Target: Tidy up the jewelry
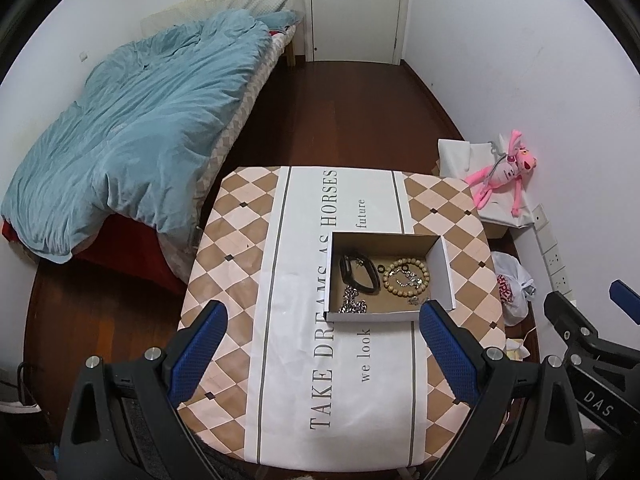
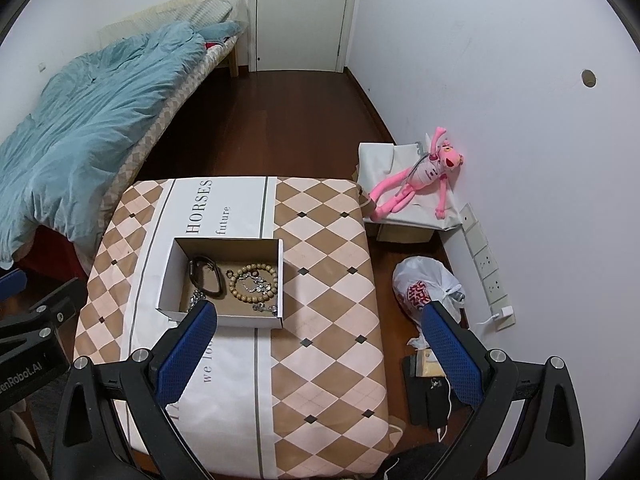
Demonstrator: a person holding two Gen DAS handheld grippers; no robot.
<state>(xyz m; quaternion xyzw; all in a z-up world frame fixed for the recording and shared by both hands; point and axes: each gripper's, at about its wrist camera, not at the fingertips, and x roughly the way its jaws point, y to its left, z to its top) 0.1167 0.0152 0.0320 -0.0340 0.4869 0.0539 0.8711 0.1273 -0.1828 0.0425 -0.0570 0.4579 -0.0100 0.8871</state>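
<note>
Nearest the lens, left gripper [image 1: 322,334] with blue-padded fingers spread wide, holding nothing; right gripper [image 2: 320,334] likewise spread and empty. Beyond, toward the tabletop's right edge, open white cardboard box [image 1: 443,264] already holding dark leather bracelet [image 1: 360,274], wooden bead bracelet [image 1: 406,274] and silver chain [image 1: 352,305]. No jewelry visible on the checked tablecloth [image 1: 240,264]; task judged near finished.
</note>
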